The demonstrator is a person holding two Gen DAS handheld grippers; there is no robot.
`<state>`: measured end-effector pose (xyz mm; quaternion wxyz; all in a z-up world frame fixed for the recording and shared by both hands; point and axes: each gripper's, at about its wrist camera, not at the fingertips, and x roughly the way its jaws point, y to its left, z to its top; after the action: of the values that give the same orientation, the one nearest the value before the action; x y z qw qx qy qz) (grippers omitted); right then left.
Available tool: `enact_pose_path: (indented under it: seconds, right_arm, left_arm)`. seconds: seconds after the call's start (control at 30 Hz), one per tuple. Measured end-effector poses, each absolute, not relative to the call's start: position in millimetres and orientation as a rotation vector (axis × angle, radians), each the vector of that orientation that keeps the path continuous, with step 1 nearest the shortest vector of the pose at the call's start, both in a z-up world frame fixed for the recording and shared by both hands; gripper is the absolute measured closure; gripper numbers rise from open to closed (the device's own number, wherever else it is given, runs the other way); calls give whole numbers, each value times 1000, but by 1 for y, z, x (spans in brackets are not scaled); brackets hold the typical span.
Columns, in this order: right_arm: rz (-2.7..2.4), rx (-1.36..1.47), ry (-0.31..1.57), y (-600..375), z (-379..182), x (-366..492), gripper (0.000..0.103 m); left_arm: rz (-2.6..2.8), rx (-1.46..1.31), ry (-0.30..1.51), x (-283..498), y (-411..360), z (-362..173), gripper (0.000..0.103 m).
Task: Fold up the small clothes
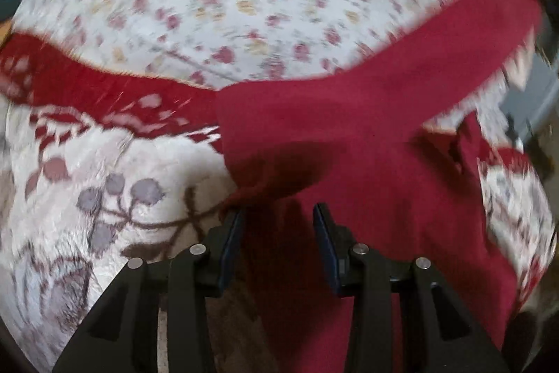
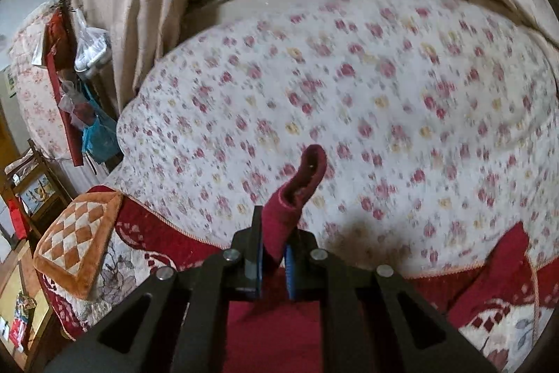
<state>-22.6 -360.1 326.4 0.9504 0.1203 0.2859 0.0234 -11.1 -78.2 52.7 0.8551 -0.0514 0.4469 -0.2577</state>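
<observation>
My right tool clamps the red garment's corner; left tool sits narrow, empty. Next I'd fold it across onto the bed.

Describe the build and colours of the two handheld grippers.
The left gripper and the right gripper look alike: matte black angular linkage arms with triangular cut-outs, joined by round silver pins. Each has two flat jaws faced with blue pads. No cables, markings, sleeves or hands show in either view.

Red garment motion-blurred, its lower end cut off below.
</observation>
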Motion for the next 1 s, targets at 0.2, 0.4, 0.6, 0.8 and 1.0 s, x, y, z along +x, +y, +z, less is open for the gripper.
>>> enact_pose_path:
  seconds: [0.2,0.4,0.6,0.8,1.0]
  right_arm:
    - [-41,297,708,-401,255,-30,93]
    - [-134,377,889,-444,143,-36,94]
    - [-200,449,1004,-471,67,-61,89]
    - [-255,417,1024,-483,90,-104,60]
    - [-283,406,908,-485,129,-106,50]
  left_arm:
    - [-490,-151,949,-12,-70,45,89]
    - [-477,-118,962,-13,-73,36,89]
    - [-411,-8,1013,-23,-69,41,89]
    - [-417,-144,915,-25,-37,71,89]
    - [-468,-110,894,-27,-57,65,89]
